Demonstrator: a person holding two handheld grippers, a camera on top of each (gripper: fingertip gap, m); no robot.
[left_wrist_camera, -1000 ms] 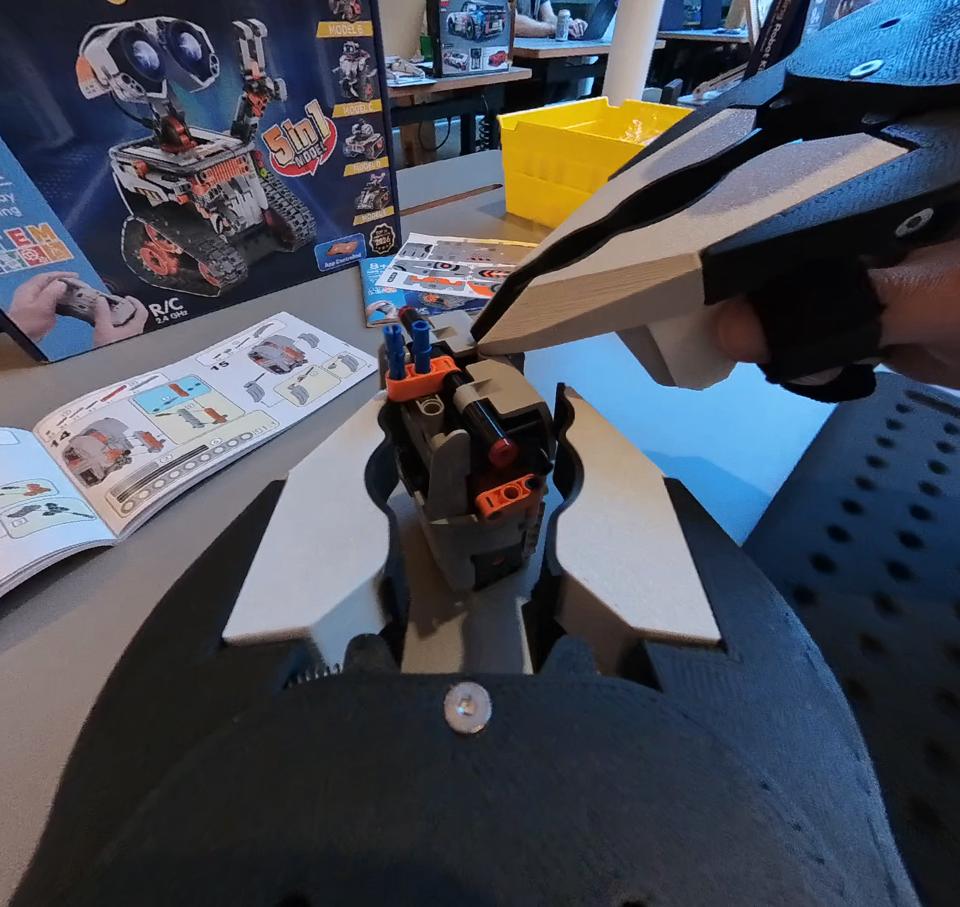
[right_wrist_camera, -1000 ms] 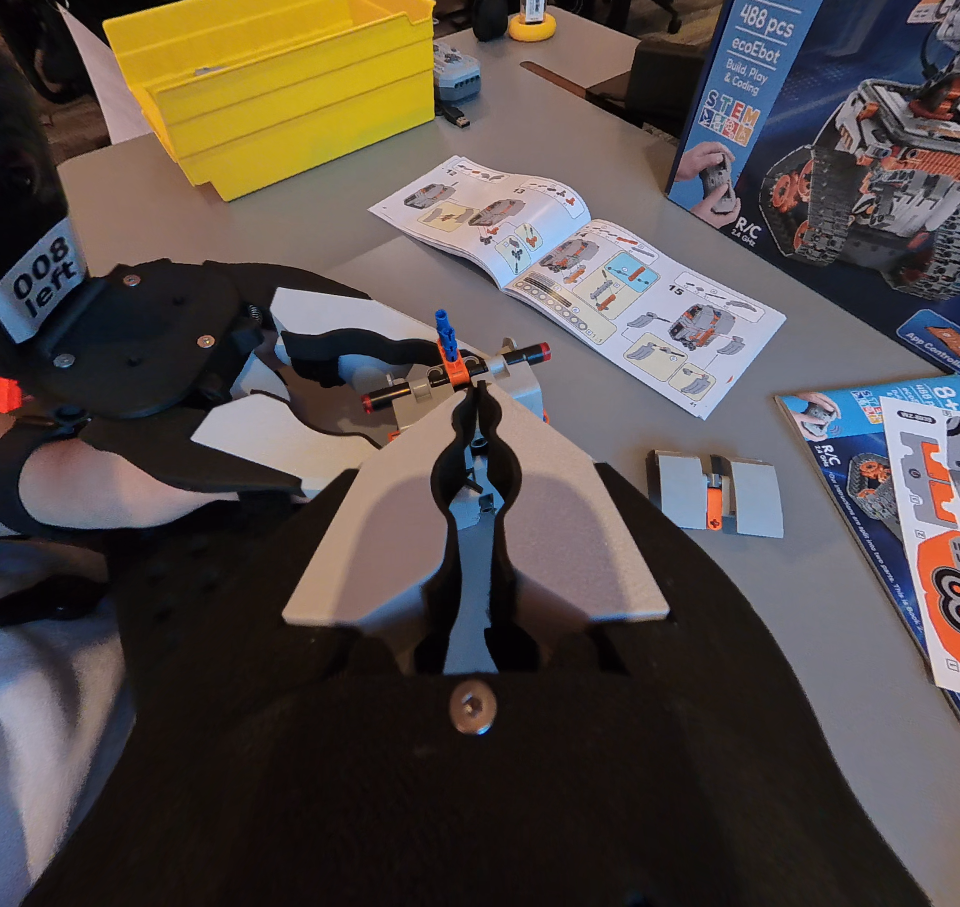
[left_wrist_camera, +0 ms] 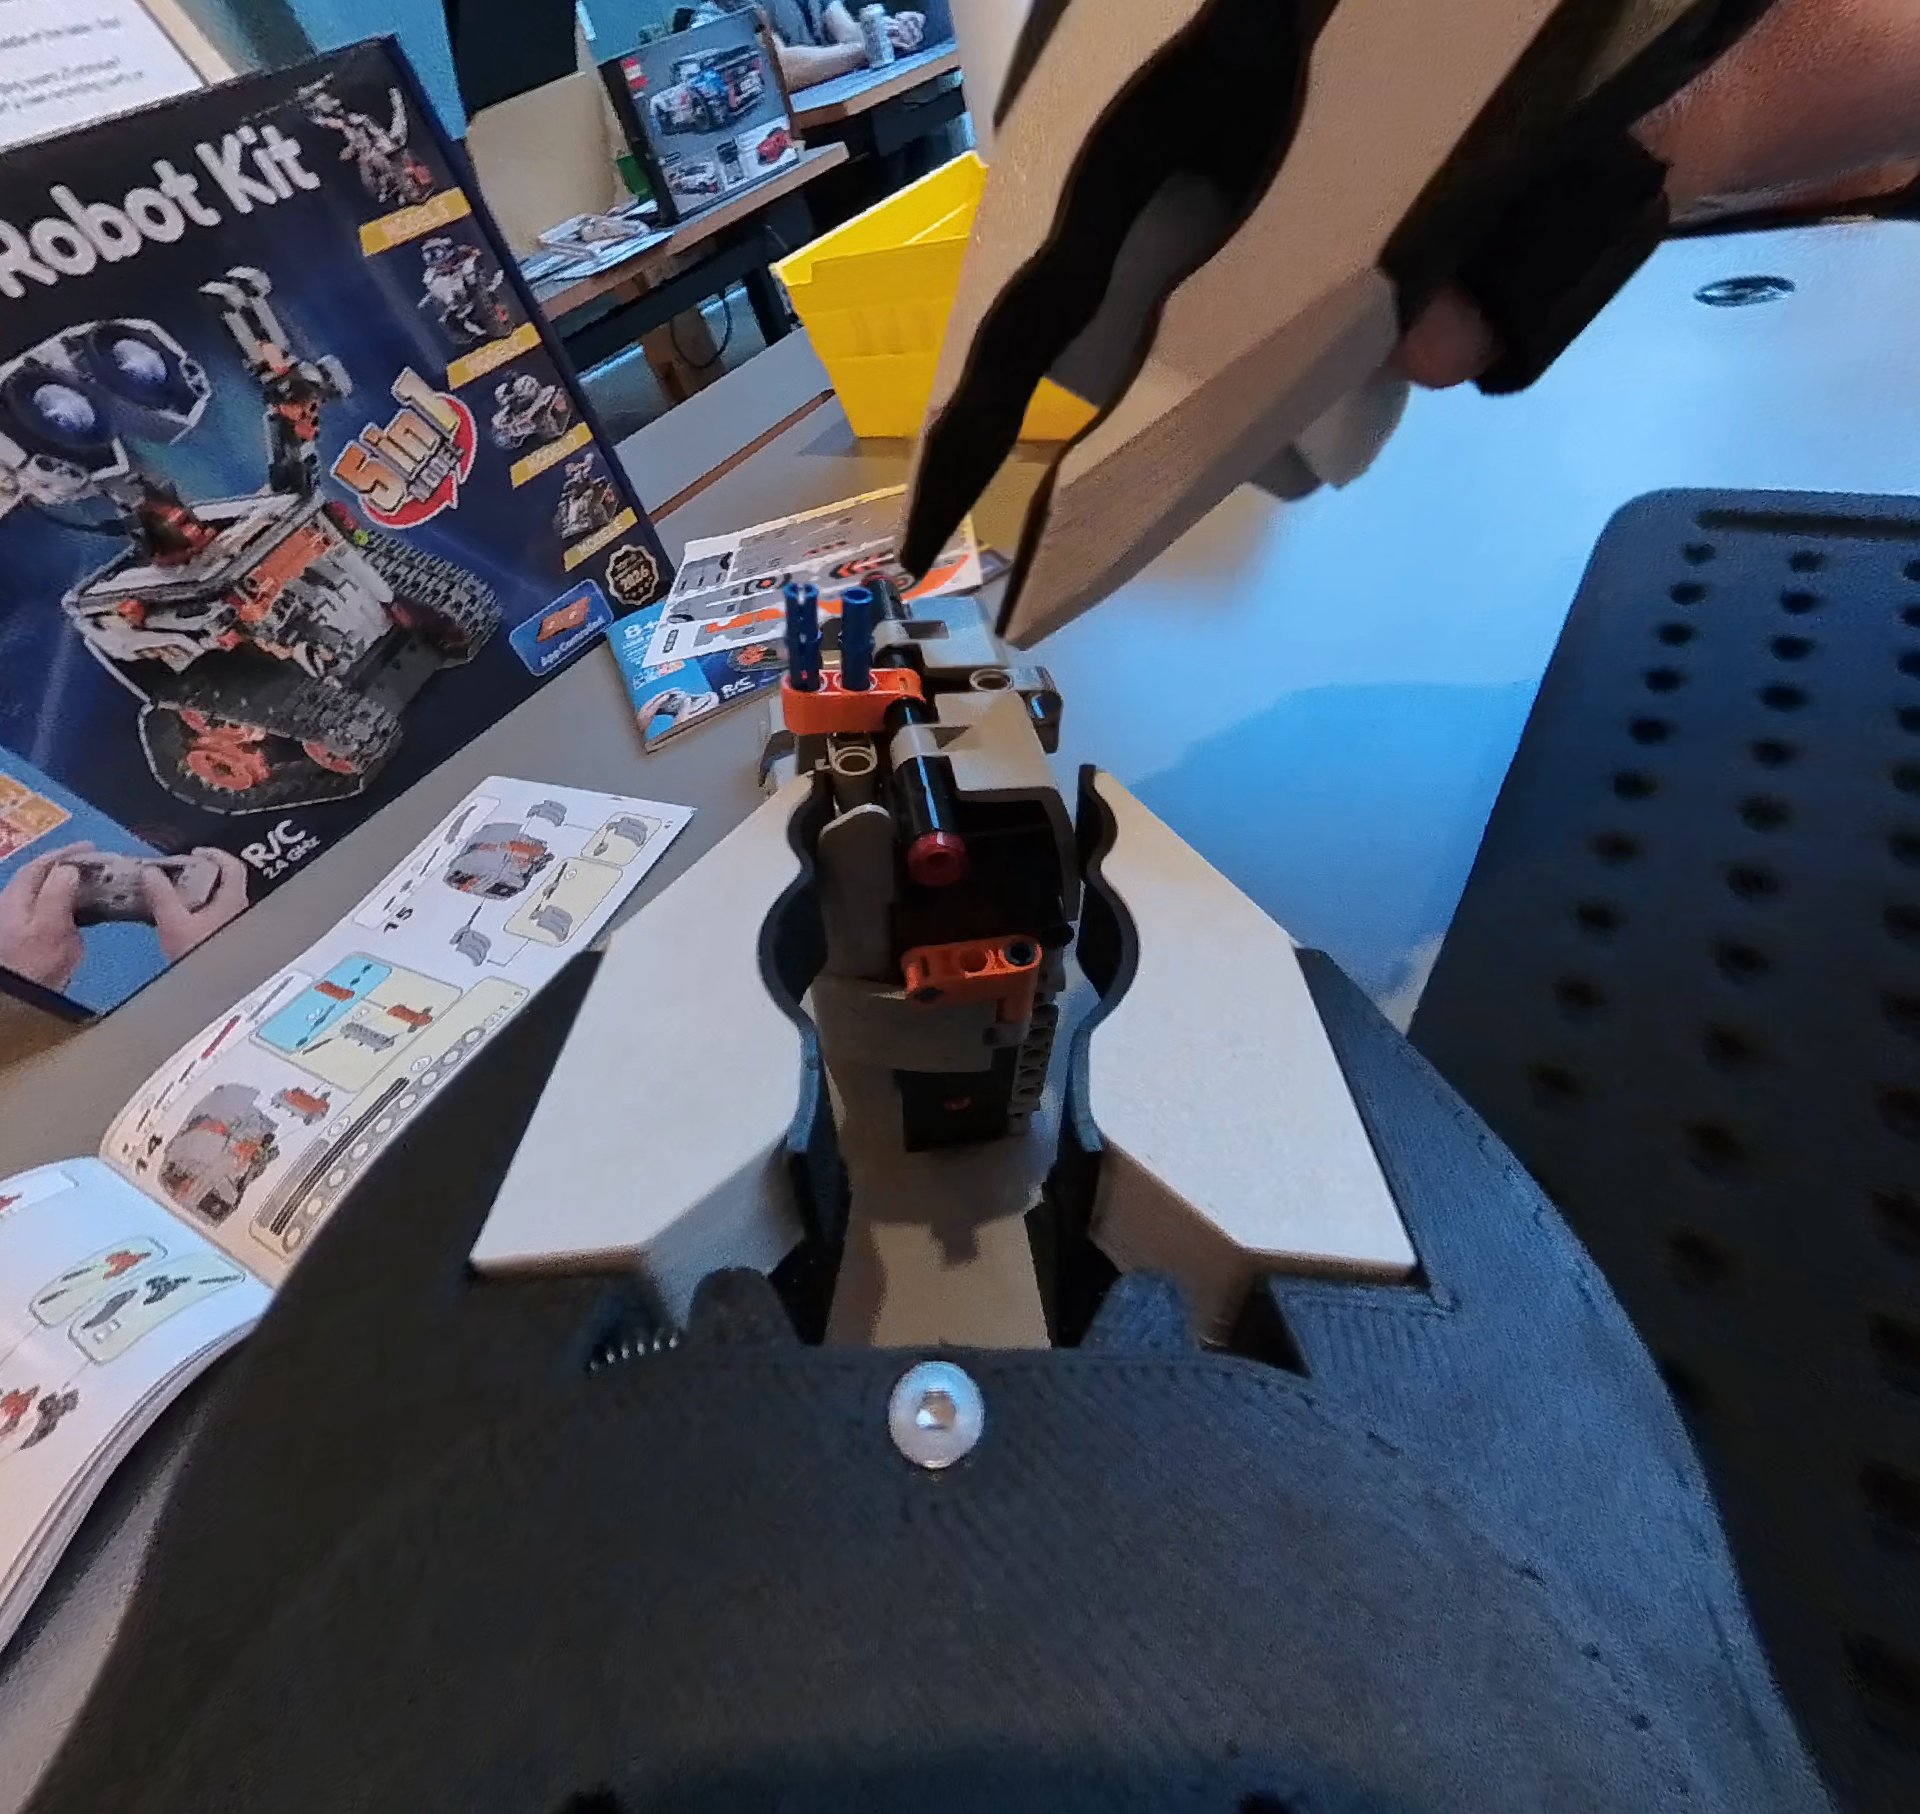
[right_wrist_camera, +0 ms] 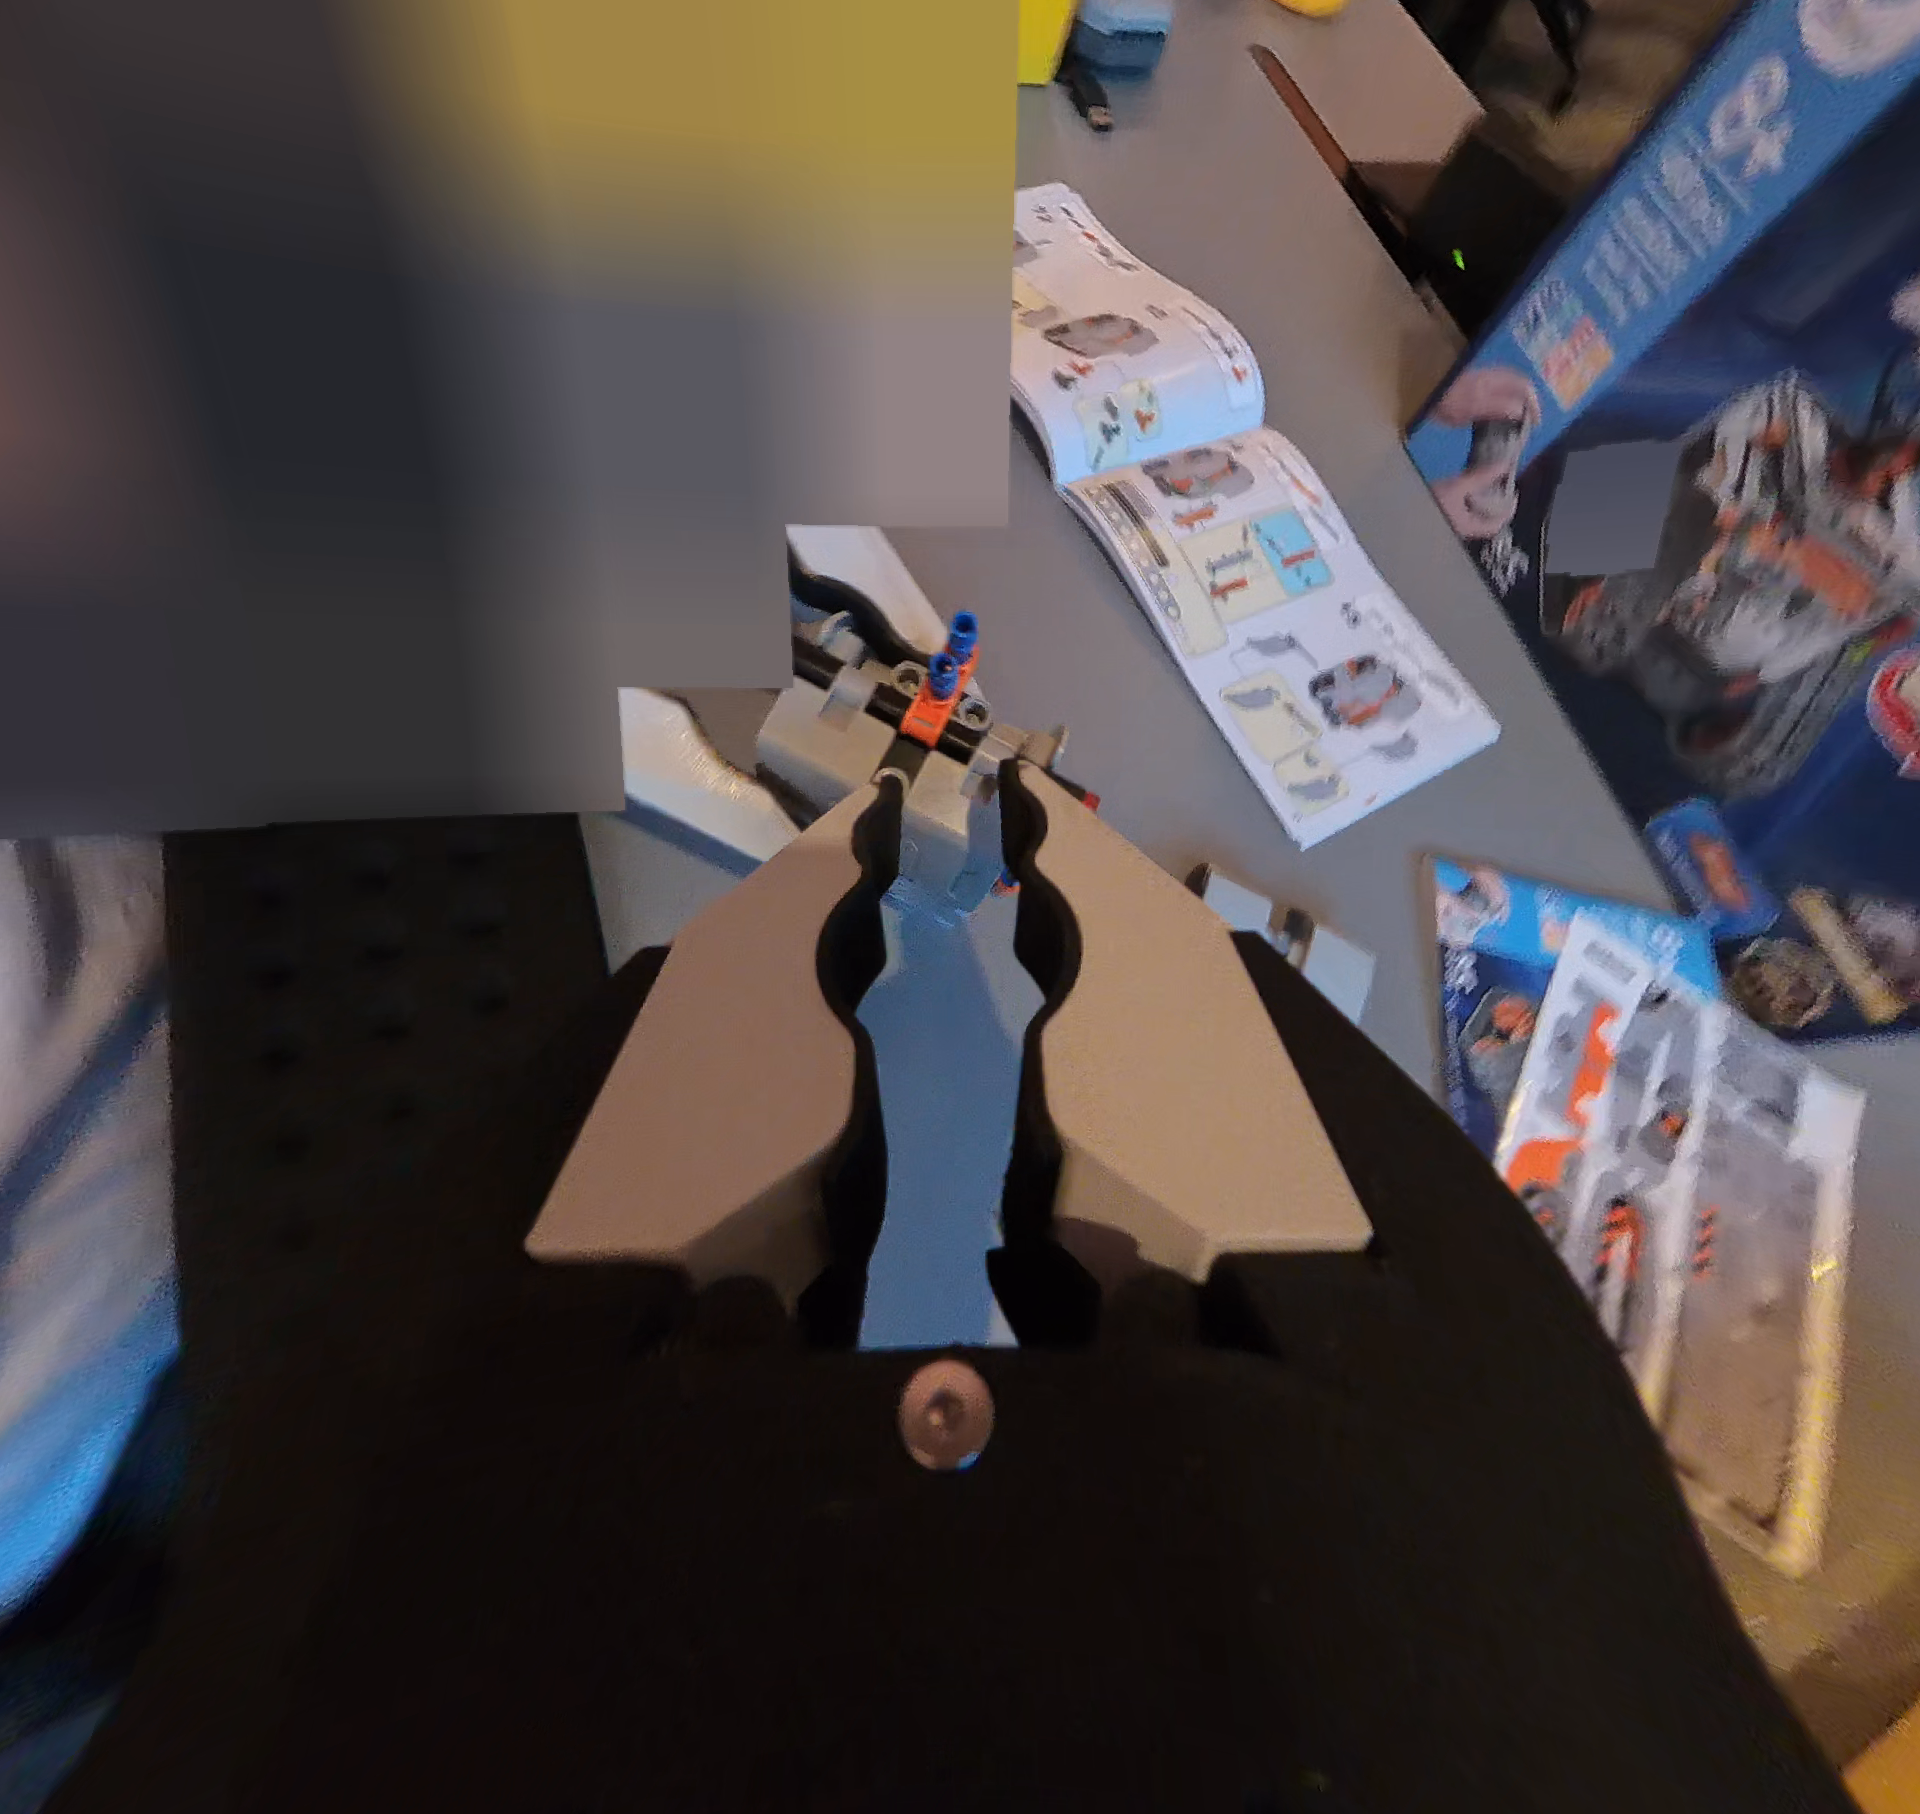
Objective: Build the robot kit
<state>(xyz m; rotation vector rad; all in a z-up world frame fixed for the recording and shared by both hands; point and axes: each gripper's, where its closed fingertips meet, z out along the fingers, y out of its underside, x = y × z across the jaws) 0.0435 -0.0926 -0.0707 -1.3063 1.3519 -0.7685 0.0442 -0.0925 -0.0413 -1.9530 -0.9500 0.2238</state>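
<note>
Left wrist view: the left hand-held gripper [left_wrist_camera: 940, 891] clenches a grey brick assembly [left_wrist_camera: 935, 891] above the desk [left_wrist_camera: 665, 434]; the right hand-held gripper [left_wrist_camera: 961, 580] hovers just beyond, its tips parted at the black axle [left_wrist_camera: 920, 777].

Right wrist view: the right hand-held gripper [right_wrist_camera: 940, 803], released, flanks the assembly's near end. An open booklet [right_wrist_camera: 1247, 559] lies farther right.

The brick assembly [left_wrist_camera: 940, 891] is grey and black with orange connectors and two blue pins [left_wrist_camera: 828, 634]. Beside it lie a white booklet [left_wrist_camera: 312, 1016], a navy box [left_wrist_camera: 260, 476] and a yellow bin [left_wrist_camera: 883, 310] on the grey table [left_wrist_camera: 727, 434].
</note>
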